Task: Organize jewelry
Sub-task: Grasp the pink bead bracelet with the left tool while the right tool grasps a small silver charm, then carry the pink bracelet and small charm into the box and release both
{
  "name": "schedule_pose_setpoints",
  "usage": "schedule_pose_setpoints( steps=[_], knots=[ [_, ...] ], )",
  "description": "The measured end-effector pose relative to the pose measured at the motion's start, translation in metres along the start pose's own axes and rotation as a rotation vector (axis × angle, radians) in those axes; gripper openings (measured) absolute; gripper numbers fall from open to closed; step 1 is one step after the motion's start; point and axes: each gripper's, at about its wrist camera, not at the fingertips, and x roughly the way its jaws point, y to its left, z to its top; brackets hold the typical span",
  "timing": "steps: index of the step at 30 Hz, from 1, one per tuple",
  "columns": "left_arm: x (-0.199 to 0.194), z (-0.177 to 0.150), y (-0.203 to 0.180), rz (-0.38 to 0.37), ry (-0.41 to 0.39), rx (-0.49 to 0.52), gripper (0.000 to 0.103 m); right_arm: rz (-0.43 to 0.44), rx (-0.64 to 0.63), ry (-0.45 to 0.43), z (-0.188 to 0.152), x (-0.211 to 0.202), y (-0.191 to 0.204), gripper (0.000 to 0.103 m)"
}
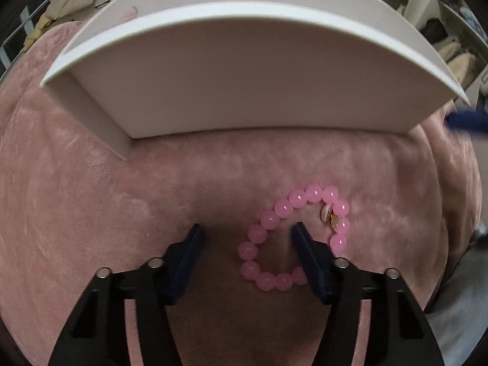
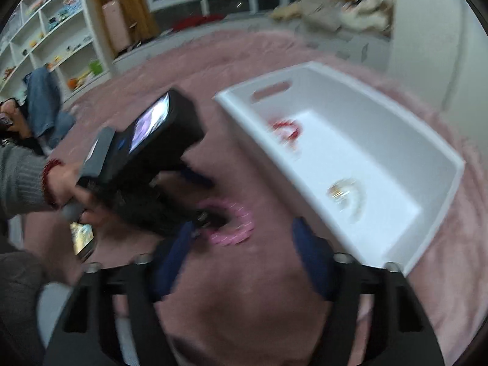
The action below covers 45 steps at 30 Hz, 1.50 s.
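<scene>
Fingers (image 1: 300,238) spread astride pink bracelet (image 1: 292,235)

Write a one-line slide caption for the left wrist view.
Open left gripper straddles one side of a pink bead bracelet on pink plush, before a white box.

The left wrist view looks steeply down from close above the pink rug (image 1: 91,198), facing the near outer wall of the white box (image 1: 244,91), with the pink bead bracelet (image 1: 292,238) just ahead. The right wrist view sits higher and farther back, blurred, angled across the rug (image 2: 259,289) toward a shelf and windows at the room's far side, seeing into the box (image 2: 396,207) from its long side. Both views share the rug, the box and the bracelet (image 2: 235,222); the right view also takes in the left gripper (image 2: 210,218).
</scene>
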Motion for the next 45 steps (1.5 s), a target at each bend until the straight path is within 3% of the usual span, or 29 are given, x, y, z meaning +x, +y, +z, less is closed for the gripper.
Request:
schedule_pose_setpoints(
  steps=[4,7,8,11,16,19,20,28,36,45],
  knots=[
    [-0.004,-0.001,0.013,-0.003,-0.001,-0.023,0.031,-0.004,-0.077,0.131,-0.008,0.035,0.015,0.060],
    [-0.007,-0.001,0.024,0.006,-0.002,-0.044,0.018,-0.005,-0.109,0.192,-0.009,0.060,0.018,0.050],
    [-0.010,-0.002,0.027,0.010,-0.003,-0.054,0.018,-0.015,-0.123,0.198,-0.008,0.065,0.019,0.044],
    [-0.016,-0.004,0.031,0.004,-0.011,-0.048,0.017,-0.049,-0.149,0.178,-0.003,0.074,0.021,0.043],
    [-0.027,-0.002,0.037,-0.001,-0.024,-0.047,0.017,-0.009,-0.097,0.133,0.008,0.090,0.014,0.041],
    [-0.034,-0.002,0.042,0.001,-0.032,-0.052,0.017,0.014,-0.089,0.133,0.008,0.098,0.015,0.026],
    [-0.036,-0.005,0.042,0.001,-0.033,-0.052,0.017,0.009,-0.092,0.129,0.008,0.095,0.017,0.012],
    [-0.035,-0.001,0.053,0.013,-0.034,-0.071,0.017,-0.032,-0.060,0.133,-0.002,0.067,0.004,0.010],
    [-0.054,0.000,0.055,0.010,-0.066,-0.054,0.017,-0.024,-0.025,0.073,-0.008,0.039,-0.010,0.010],
    [-0.081,0.004,0.032,-0.017,-0.112,-0.009,0.017,-0.054,-0.025,0.020,0.008,0.005,0.001,0.010]
  ],
)
